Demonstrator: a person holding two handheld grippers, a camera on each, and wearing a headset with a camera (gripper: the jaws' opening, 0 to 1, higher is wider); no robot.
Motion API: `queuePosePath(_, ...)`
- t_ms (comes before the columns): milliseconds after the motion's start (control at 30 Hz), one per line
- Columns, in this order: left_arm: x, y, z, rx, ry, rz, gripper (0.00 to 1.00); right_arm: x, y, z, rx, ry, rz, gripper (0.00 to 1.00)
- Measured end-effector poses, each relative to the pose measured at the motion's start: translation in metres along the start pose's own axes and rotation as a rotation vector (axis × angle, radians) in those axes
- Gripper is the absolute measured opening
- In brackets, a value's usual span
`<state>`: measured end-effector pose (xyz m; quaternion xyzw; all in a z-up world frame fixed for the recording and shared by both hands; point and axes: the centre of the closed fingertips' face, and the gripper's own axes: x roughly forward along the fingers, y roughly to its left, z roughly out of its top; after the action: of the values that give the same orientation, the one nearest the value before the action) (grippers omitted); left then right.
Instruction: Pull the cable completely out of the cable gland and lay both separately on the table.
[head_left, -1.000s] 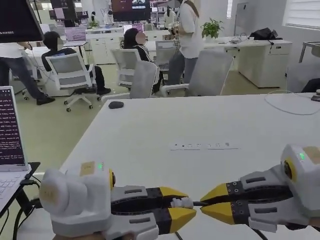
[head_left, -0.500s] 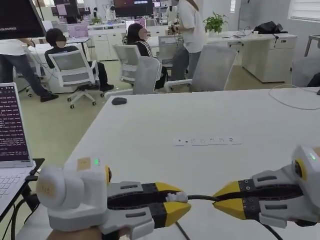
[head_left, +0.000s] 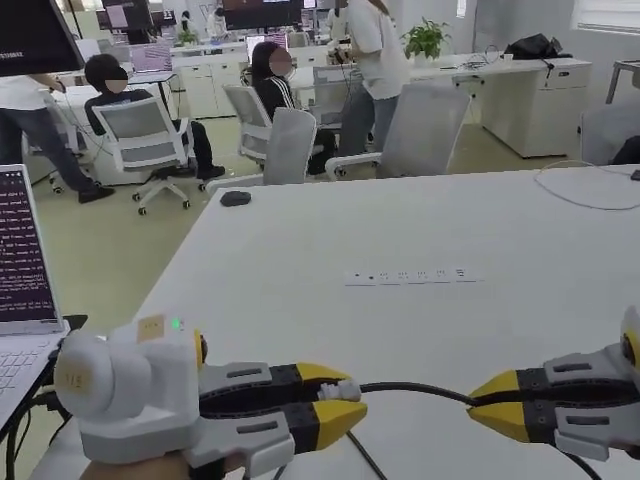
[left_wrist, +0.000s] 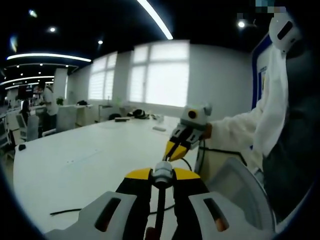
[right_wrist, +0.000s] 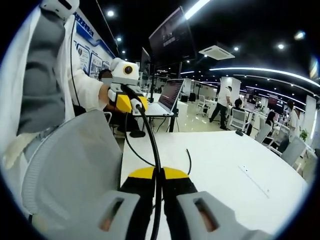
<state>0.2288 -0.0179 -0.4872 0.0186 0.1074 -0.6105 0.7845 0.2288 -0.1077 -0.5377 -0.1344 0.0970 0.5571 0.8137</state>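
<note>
My left gripper (head_left: 356, 397) hangs low at the left over the near edge of the white table (head_left: 400, 330), shut on the small white cable gland (head_left: 345, 388). A black cable (head_left: 415, 389) runs from the gland across a wide gap to my right gripper (head_left: 478, 408), which is shut on it. In the left gripper view the gland (left_wrist: 162, 172) sits between the yellow tips, and the right gripper (left_wrist: 180, 143) faces it. In the right gripper view the cable (right_wrist: 150, 137) rises from my shut jaws toward the left gripper (right_wrist: 127, 101).
An open laptop (head_left: 20, 260) stands off the table's left side. A flush socket strip (head_left: 405, 275) lies mid-table, a mouse (head_left: 236, 198) at the far left corner, a thin cable loop (head_left: 580, 195) at the far right. Chairs and people are beyond.
The two grippers have drawn apart, the right one moving right. The stretch of black cable showing between them has grown from almost nothing to a long span.
</note>
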Motion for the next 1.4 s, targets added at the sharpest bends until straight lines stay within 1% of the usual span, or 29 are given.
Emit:
queuePosePath(267,0.000,0.000,0.003,-0.002,-0.011,0.009,0.16,0.002,0.000,0.000,0.008,0.005,0.004,0.02)
queuePosePath(367,0.001,0.001,0.002,-0.005,-0.002,0.014,0.16,0.003,-0.001,-0.002,0.032,0.026,0.010,0.03)
queuePosePath(500,0.006,0.000,0.001,-0.006,0.005,0.012,0.16,0.000,-0.009,-0.002,0.034,0.050,-0.020,0.05)
queuePosePath(600,0.012,-0.001,0.002,-0.011,0.002,0.006,0.16,-0.001,-0.011,0.006,0.024,0.050,-0.033,0.12)
queuePosePath(667,0.016,-0.001,0.001,-0.013,0.005,0.002,0.16,-0.001,-0.012,0.015,-0.009,0.050,-0.043,0.19)
queuePosePath(700,0.018,-0.001,0.000,-0.014,0.008,0.000,0.16,0.000,-0.010,0.021,-0.031,0.045,-0.038,0.22)
queuePosePath(833,0.023,-0.002,0.000,-0.017,0.013,-0.009,0.16,0.005,-0.004,0.041,-0.087,0.026,-0.017,0.24)
queuePosePath(900,0.025,-0.002,-0.001,-0.017,0.018,-0.012,0.16,0.009,0.001,0.050,-0.121,0.021,0.008,0.24)
queuePosePath(967,0.027,-0.002,-0.002,-0.018,0.023,-0.013,0.16,0.015,0.007,0.057,-0.152,0.016,0.037,0.24)
queuePosePath(1067,0.029,-0.002,-0.003,-0.022,0.023,-0.016,0.16,0.022,0.013,0.062,-0.181,0.008,0.068,0.22)
queuePosePath(1133,0.030,-0.003,-0.002,-0.024,0.021,-0.016,0.16,0.029,0.014,0.061,-0.186,0.017,0.079,0.20)
queuePosePath(1233,0.032,-0.004,-0.002,-0.025,0.020,-0.019,0.16,0.036,0.012,0.055,-0.195,0.033,0.081,0.16)
queuePosePath(1300,0.032,-0.004,-0.003,-0.026,0.025,-0.019,0.17,0.037,0.012,0.055,-0.193,0.027,0.085,0.11)
queuePosePath(1400,0.031,-0.002,-0.003,-0.030,0.022,-0.012,0.17,0.038,0.014,0.053,-0.187,0.018,0.104,0.05)
